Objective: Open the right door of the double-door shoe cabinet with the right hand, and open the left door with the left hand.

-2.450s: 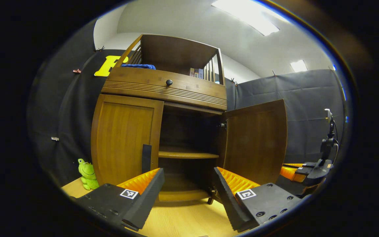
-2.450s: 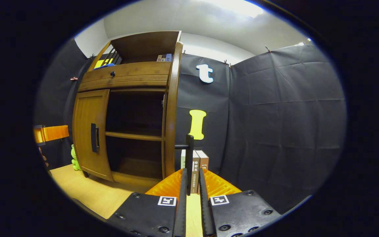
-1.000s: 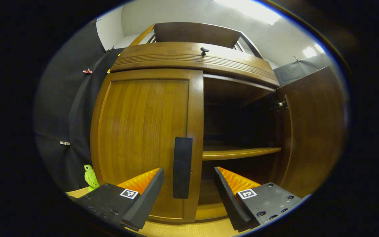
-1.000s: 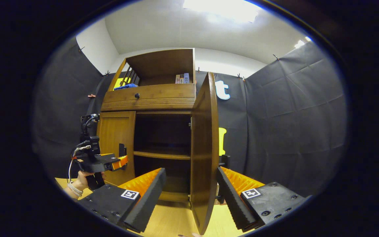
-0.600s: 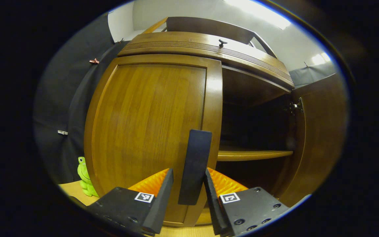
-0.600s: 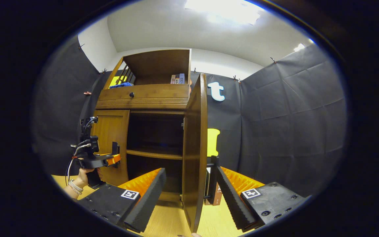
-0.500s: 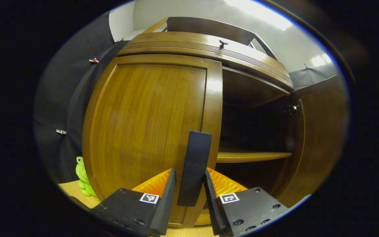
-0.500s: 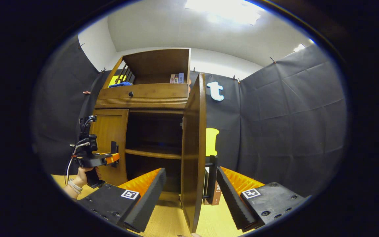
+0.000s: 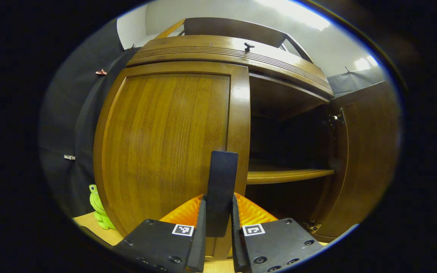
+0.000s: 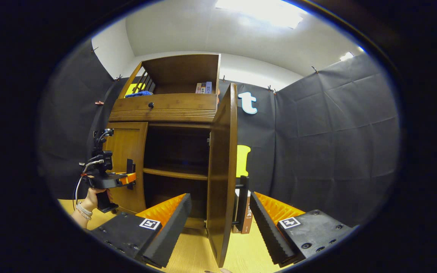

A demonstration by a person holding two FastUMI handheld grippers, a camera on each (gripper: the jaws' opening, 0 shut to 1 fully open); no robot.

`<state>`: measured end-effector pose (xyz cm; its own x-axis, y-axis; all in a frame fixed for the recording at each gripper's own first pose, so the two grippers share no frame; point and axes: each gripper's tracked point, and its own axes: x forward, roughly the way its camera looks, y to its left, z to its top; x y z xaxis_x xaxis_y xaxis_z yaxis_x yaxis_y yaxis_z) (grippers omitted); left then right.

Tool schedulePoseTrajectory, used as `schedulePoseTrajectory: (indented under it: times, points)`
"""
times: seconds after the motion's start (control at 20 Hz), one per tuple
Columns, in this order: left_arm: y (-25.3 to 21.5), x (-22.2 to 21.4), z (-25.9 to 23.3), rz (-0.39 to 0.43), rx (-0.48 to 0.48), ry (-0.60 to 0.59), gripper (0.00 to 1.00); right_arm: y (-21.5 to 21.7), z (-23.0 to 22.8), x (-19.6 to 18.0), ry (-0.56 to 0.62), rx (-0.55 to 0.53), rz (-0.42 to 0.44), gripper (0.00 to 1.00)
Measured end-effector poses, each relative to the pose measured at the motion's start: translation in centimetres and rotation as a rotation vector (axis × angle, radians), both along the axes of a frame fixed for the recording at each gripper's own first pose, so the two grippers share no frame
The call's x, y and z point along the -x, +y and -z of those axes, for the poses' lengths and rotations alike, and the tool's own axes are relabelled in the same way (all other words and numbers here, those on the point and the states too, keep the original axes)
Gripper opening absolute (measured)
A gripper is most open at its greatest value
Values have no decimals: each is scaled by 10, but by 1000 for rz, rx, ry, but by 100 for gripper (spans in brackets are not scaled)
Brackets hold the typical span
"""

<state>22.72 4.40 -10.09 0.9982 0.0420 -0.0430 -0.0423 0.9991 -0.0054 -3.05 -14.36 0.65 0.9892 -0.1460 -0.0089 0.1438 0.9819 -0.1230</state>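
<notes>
Left gripper clamped on the left door handle, right door already swung open.

One shoe cabinet (image 10: 165, 110) with two doors: left of its open middle, the left door (image 9: 165, 140) sits shut against the frame, and the left gripper (image 9: 217, 227) has both fingers pressed narrowly on that door's dark handle (image 9: 221, 185). In the right gripper view a hand (image 10: 95, 194) holds this gripper at the cabinet's left side. Right of the opening, the right door (image 10: 222, 170) stands edge-on between the widely spread fingers of the right gripper (image 10: 218, 223), touching neither; its handle (image 10: 242, 203) is partly hidden behind the door. One green frog toy (image 9: 99, 208) sits left of the cabinet, partly cut off. Books (image 10: 203, 88) on top are too small to count.
</notes>
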Motion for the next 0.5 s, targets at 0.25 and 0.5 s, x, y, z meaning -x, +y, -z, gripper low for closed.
schedulePoseTrajectory:
  times: [0.25,0.5]
  points:
    - [2,30,-5,35,4,7,31,12,-7,7,-15,-7,-8,97]
    - [7,67,-11,62,12,4,30,37,-8,10,-13,-19,-49,97]
